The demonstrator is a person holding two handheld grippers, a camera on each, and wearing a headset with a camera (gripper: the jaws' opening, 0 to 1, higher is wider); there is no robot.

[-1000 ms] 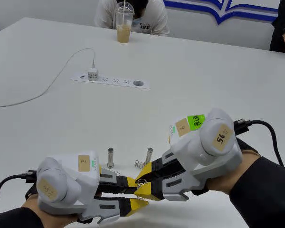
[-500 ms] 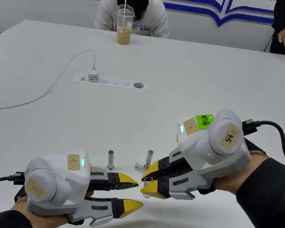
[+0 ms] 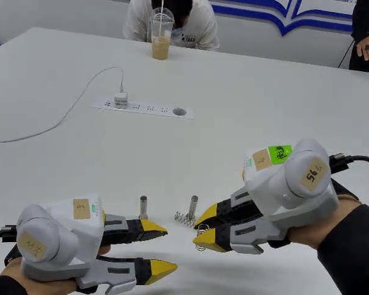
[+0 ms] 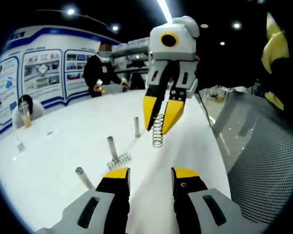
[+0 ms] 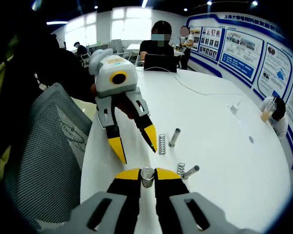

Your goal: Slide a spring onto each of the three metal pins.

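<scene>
My right gripper (image 3: 206, 228) is shut on a small metal spring (image 3: 201, 238), which hangs from its yellow tips just above the table. From its own camera the spring (image 5: 147, 176) sits end-on between the jaws of the right gripper (image 5: 146, 174). My left gripper (image 3: 158, 247) is open and holds nothing, its tips a short way left of the spring. Two upright metal pins (image 3: 143, 207) (image 3: 192, 207) stand just beyond the tips. A loose spring (image 3: 183, 217) lies by the right pin. The left gripper view has three pins in a row (image 4: 83, 178) (image 4: 111, 146) (image 4: 136, 126).
A white power strip (image 3: 141, 104) with a plugged charger and cable lies mid-table. A cup of iced drink (image 3: 160, 31) stands at the far edge in front of a seated person. Another spring (image 5: 161, 144) stands upright beside a pin (image 5: 175, 137).
The two grippers' tips met at the spring a second ago. The left gripper has since opened and drawn back to the left. The right gripper, still shut on the spring, has shifted slightly right.
</scene>
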